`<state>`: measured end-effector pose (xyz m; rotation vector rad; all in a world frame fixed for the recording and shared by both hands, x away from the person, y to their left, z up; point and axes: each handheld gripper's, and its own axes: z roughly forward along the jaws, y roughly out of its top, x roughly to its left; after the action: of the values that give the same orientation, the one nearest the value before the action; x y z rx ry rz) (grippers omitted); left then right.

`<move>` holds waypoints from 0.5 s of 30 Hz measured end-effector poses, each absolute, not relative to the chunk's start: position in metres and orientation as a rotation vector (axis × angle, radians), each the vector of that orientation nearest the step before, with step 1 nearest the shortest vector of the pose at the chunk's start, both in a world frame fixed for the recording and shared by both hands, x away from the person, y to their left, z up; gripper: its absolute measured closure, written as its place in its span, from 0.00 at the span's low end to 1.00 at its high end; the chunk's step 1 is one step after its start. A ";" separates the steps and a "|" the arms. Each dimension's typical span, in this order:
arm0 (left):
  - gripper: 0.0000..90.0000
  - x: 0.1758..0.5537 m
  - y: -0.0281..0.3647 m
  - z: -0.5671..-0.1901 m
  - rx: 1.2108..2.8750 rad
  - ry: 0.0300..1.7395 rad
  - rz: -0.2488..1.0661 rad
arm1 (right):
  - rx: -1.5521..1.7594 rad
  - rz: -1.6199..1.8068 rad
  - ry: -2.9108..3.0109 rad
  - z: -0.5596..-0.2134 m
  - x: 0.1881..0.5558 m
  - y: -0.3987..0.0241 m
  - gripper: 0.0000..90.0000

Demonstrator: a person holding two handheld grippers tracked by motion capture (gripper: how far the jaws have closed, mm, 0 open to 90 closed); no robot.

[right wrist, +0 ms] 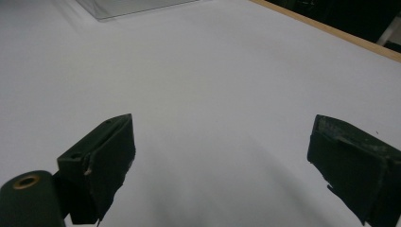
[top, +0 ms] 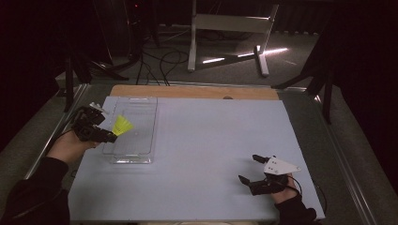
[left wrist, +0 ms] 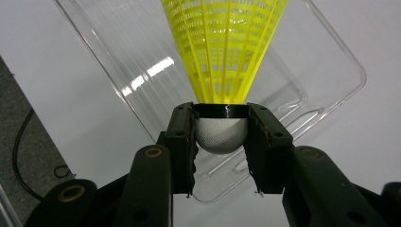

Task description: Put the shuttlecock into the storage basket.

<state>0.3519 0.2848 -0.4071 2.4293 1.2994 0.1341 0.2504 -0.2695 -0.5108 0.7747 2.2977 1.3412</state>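
A yellow shuttlecock [top: 123, 125] with a white cork head [left wrist: 221, 134] is held over the left side of a clear plastic tray [top: 141, 110]. My left gripper [top: 109, 137] is shut on the cork head, both pads pressing its sides, and the yellow skirt [left wrist: 226, 45] points away over the tray [left wrist: 326, 56]. My right gripper [top: 249, 168] rests low at the front right of the table, jaws wide apart with nothing between them. Its two black fingers [right wrist: 101, 158] frame bare white tabletop.
The white table sheet [top: 211, 136] has a wooden strip [top: 187, 91] along its far edge. A corner of the tray [right wrist: 127, 7] lies far ahead in the right gripper view. Beyond the table stand a white frame stand [top: 230, 28] and floor cables [top: 159, 61].
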 end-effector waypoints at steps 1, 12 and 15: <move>0.73 0.352 0.285 -0.408 2.438 1.296 0.131 | 0.774 1.342 2.298 -0.511 0.250 -0.269 0.09; 0.73 0.355 0.285 -0.422 2.466 1.319 0.110 | 0.773 1.340 2.297 -0.511 0.251 -0.270 0.09; 0.73 0.356 0.285 -0.427 2.492 1.325 0.105 | 0.772 1.341 2.297 -0.511 0.250 -0.270 0.09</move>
<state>0.3559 0.2848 -0.4269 2.4915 1.3249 0.1048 0.2504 -0.2697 -0.5107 0.7718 2.2966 1.3407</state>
